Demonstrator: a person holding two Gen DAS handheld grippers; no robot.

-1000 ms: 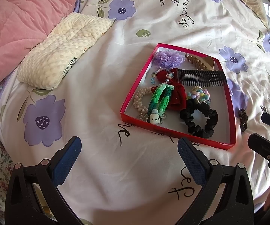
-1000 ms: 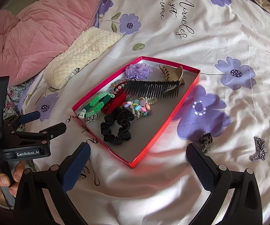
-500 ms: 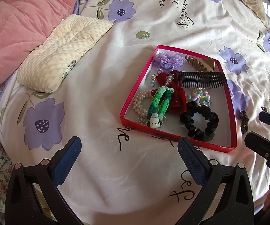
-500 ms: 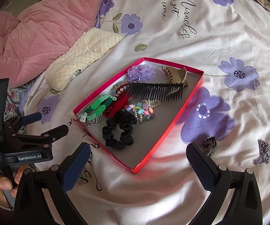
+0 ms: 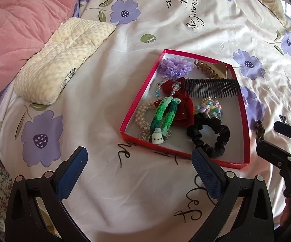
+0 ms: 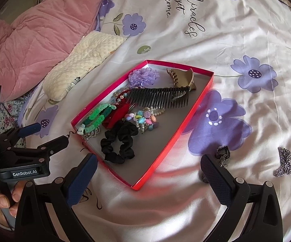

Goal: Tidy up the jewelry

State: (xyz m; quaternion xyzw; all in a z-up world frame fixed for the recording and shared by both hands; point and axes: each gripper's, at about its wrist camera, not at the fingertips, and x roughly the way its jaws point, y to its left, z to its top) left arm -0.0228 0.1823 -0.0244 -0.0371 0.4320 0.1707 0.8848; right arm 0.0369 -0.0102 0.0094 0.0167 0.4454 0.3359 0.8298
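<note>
- My right gripper (image 6: 148, 178) hovers wide open and empty over the bedsheet (image 6: 236, 40), off the red box's (image 6: 193, 111) near right corner.
- The dark clip (image 6: 223, 153) lies outside the box, just beyond the right fingertip, long axis running roughly away from me.
- The chain (image 6: 284, 164) lies farther right.
- My left gripper (image 5: 139, 167), open and empty, is farther off; I judge the right takes it.

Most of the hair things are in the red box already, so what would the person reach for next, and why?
Probably the right gripper eases forward onto the small dark clasp piece. It and the silver chain lie on the bedsheet outside the red box, the clasp nearest that gripper's open fingers.
</note>
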